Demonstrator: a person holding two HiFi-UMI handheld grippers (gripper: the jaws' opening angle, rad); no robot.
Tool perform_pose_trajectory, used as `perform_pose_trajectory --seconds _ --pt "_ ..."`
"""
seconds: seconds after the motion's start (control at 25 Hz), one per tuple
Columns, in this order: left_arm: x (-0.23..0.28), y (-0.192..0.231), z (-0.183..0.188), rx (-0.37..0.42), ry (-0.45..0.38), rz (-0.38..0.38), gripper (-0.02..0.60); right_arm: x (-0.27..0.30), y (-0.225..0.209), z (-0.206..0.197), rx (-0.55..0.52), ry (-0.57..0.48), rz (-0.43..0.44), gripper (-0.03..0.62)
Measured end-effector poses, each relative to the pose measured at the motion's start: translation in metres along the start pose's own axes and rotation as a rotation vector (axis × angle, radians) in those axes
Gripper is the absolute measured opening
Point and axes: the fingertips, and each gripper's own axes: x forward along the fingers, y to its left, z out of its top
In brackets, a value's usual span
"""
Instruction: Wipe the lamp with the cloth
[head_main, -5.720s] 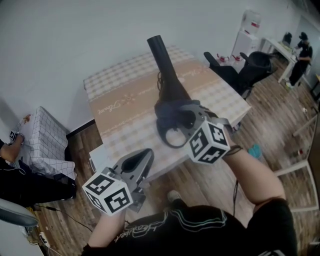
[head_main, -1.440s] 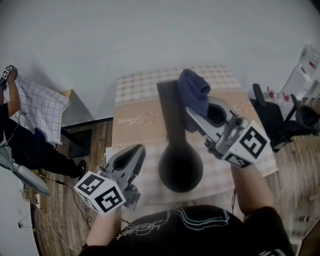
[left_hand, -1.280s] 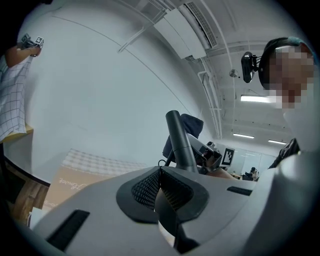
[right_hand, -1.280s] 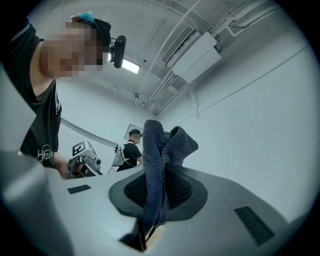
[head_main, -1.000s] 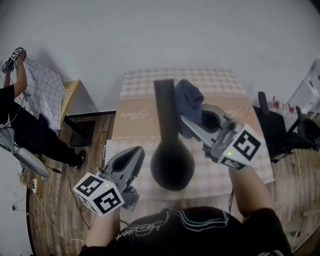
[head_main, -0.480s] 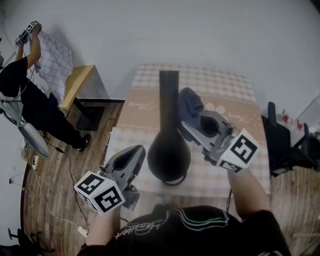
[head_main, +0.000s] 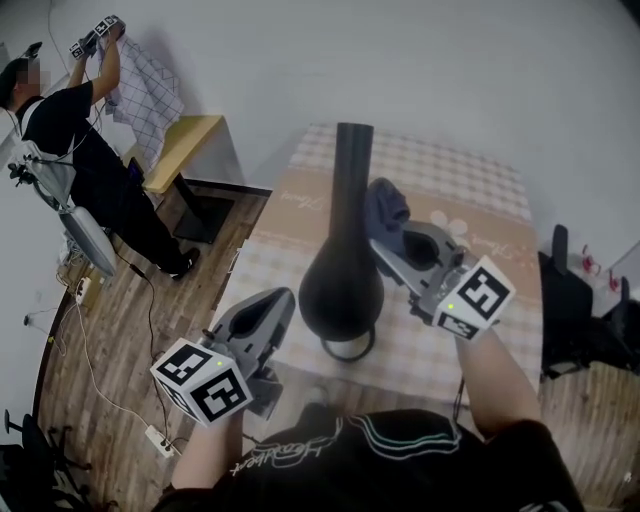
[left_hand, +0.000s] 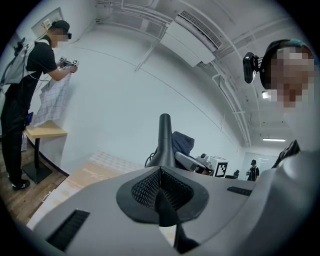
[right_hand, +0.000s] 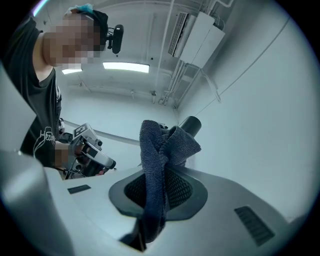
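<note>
The black lamp (head_main: 342, 285) stands upright on the surface (head_main: 490, 205); it looks rigid, smooth and probably tippy. Just right of its neck, the right tongs (head_main: 388, 238) pinch the soft, limp cloth (head_main: 384, 208). The left tongs (head_main: 277, 303), pressed together and empty, could steady its body.

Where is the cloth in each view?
Head view: cloth right of centre, beside the lamp neck.
Left gripper view: cloth at centre, just right of the lamp neck.
Right gripper view: cloth at centre, pinched in the right claw.
Shared landmark: the black lamp, next to the cloth in all three.
</note>
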Motion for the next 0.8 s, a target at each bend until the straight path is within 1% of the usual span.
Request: perform_pose_trajectory --seconds 0.2,0.4,0.8 --pt "-0.013 -0.015 -0.012 -0.033 -0.027 0.022 0.002 -0.008 0.009 -0.011 0.030 -0.008 0.028 0.055" --pt "-0.018 -0.025 -0.028 -0.041 -0.027 0.060 0.002 -0.018 0.015 -0.021 0.024 0.003 0.049 0.055" --pt "-0.039 -0.044 -0.062 -0.071 -0.030 0.121 0.002 -0.040 0.041 -0.043 0.031 0.032 0.078 0.055"
